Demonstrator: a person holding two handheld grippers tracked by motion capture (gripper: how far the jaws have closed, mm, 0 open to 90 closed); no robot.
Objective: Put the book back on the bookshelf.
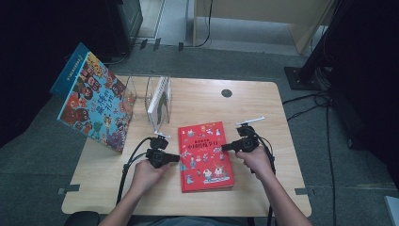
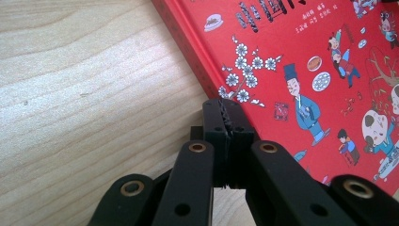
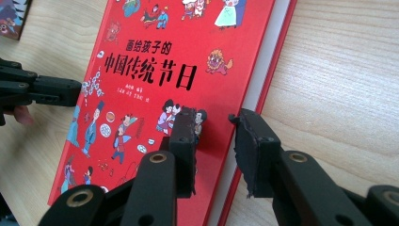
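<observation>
A red picture book (image 1: pixel 204 155) lies flat in the middle of the wooden table (image 1: pixel 263 188), cover up. My left gripper (image 1: pixel 175 158) is shut, and its tip (image 2: pixel 228 117) rests against the spine edge of the red book (image 2: pixel 306 56) with nothing between the jaws. My right gripper (image 1: pixel 226 147) is open at the opposite long edge. In the right gripper view its jaws (image 3: pixel 214 125) straddle the page edge of the book (image 3: pixel 155 70), one jaw over the cover and the other over bare wood. The left gripper (image 3: pixel 77 89) shows across the book.
A large colourful book (image 1: pixel 94 103) leans upright at the table's left rear corner. Beside it a clear stand (image 1: pixel 159 99) holds a thin white book. A dark round hole (image 1: pixel 227 93) marks the far side. Cables lie on the floor at right.
</observation>
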